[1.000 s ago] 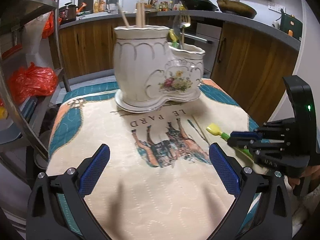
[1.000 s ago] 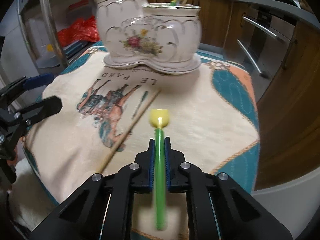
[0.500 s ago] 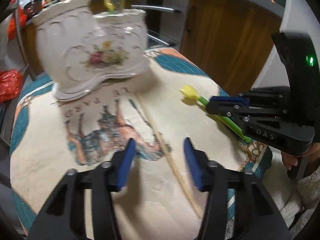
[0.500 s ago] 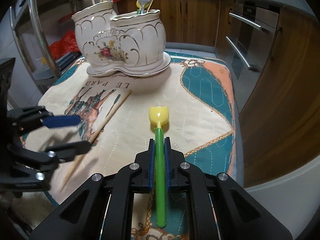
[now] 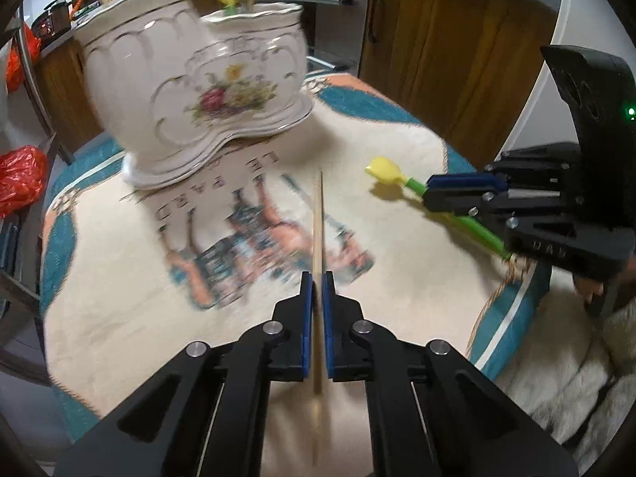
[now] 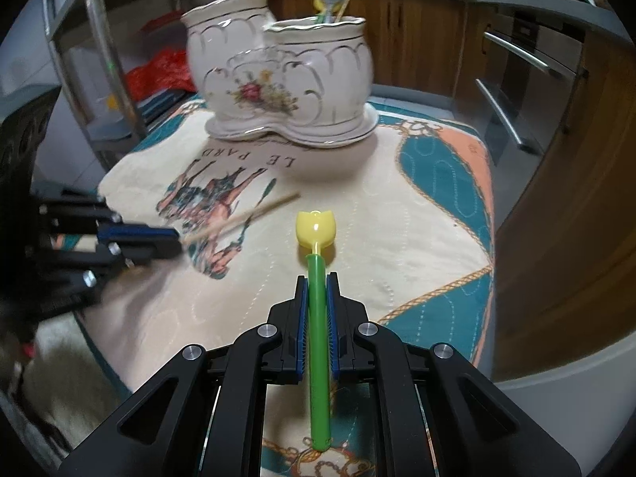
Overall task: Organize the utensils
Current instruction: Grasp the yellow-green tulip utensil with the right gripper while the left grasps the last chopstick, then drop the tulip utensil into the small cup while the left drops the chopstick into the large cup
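Left tongs (image 5: 317, 286) grip chopstick (image 5: 318, 214), right tongs (image 6: 317, 290) grip spoon (image 6: 317, 230) (both undelivered); holder (image 6: 278, 79) at 12 o'clock, partly filled.

The holder (image 6: 278, 79) is cream-white with gold scalloped lines and a flower spray in pink, yellow and green. The cloth (image 6: 397, 214) is cream, with teal and peach borders, gold rope trim, dark "LE PARD" lettering and a print in teal and orange, seemingly horses, though blurred. The spoon (image 6: 316, 230) has a yellow tulip-shaped bowl on a bright green stem. The chopstick (image 5: 317, 222) is pale wood. Both grippers are black with blue pads (image 5: 306, 310). Cabinets (image 5: 457, 47) are brown wood.
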Tool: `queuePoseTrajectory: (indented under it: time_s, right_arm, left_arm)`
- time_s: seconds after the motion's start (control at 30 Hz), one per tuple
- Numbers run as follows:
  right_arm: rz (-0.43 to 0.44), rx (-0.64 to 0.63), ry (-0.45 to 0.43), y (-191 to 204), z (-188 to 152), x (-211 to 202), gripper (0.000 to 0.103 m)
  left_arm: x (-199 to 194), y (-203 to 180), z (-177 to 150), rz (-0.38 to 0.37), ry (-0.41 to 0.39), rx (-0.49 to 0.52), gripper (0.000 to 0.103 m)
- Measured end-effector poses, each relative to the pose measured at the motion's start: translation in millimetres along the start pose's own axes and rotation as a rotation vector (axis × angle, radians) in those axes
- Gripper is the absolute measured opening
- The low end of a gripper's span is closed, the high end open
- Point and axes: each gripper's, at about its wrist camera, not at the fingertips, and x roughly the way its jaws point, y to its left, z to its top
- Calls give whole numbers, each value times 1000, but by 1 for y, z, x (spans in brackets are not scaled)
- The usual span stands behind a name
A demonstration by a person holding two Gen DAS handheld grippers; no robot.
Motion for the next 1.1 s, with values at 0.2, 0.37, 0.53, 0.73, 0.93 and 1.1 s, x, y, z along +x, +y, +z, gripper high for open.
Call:
queuePoseTrajectory:
  time_s: [0.2, 0.37, 0.53, 0.73, 0.93, 1.1]
  right_arm:
    - [5, -56, 72, 8, 2, 8, 16]
    - [-5, -100, 98, 10, 5, 7, 25]
    - [5, -90, 116, 4, 8, 13, 25]
    - [15, -125, 103, 12, 8, 13, 11]
    - [36, -104, 19, 12, 14, 1, 10]
    - [56, -74, -125, 8, 25, -22, 10]
  left_arm:
    - [-2, 18, -8, -5, 72, 18, 5]
    - [0, 17, -7, 8, 70, 11, 11]
    - [5, 12, -3, 35, 48, 13, 35]
    - [7, 10, -4, 40, 39, 33, 8]
    - [1, 21, -5, 24, -11, 10, 5]
    - [-24, 33, -2, 4, -152, -8, 5]
